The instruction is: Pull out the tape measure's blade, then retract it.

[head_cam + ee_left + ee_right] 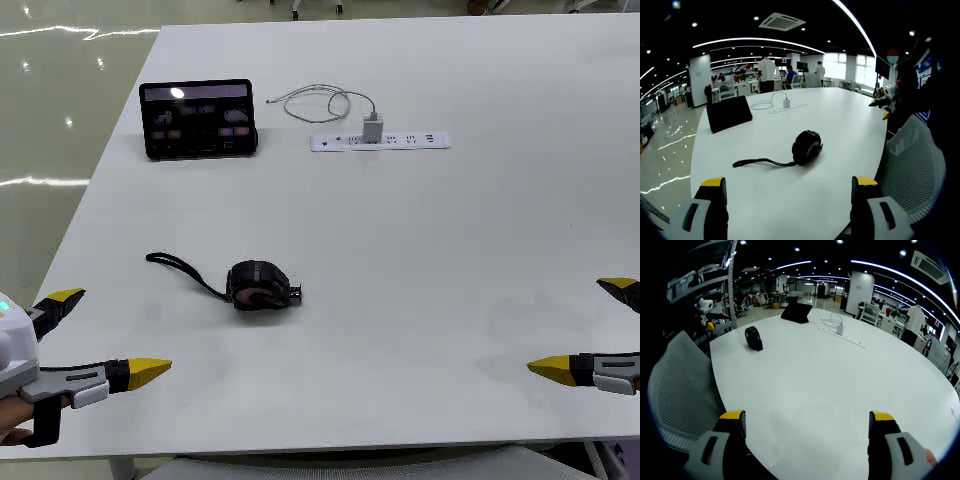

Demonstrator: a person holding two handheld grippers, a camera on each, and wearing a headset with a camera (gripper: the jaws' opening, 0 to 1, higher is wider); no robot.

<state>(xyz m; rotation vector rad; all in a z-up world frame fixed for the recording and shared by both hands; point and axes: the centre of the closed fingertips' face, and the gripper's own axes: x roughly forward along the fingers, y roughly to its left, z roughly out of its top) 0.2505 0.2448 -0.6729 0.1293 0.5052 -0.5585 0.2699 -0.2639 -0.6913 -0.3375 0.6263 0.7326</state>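
- Left gripper (pixel 120 332): hovering over the near left edge of the white table (pixel 450 250), its 2 yellow-tipped jaws standing wide apart and gripping nothing.
- Right gripper (pixel 566 325): hovering at the near right edge, jaws likewise spread and carrying nothing. The 2 grippers are sitting well apart from each other.
- Tape measure (pixel 258 284): lying on the table ahead of the left gripper and well away from the right one. No blade is showing beyond the end hook (pixel 295 293), which is pointing toward the right side. The wrist strap (pixel 180 268) is trailing off the opposite way.
- Tablet (pixel 198 118) and power strip (pixel 380 141): standing farther back, well clear of the work.
- Stage, as judged: neither step is under way, and the pull-out is waiting on an approach.
- Risks, as judged:
  - The tape measure is resting loose on a smooth top, so tugging the end hook without the other gripper pinning it is likely to drag the whole thing along.
  - The end hook is small, so a shallow pinch is risking a slip.
  - Releasing a drawn blade all at once is risking a whipping return.
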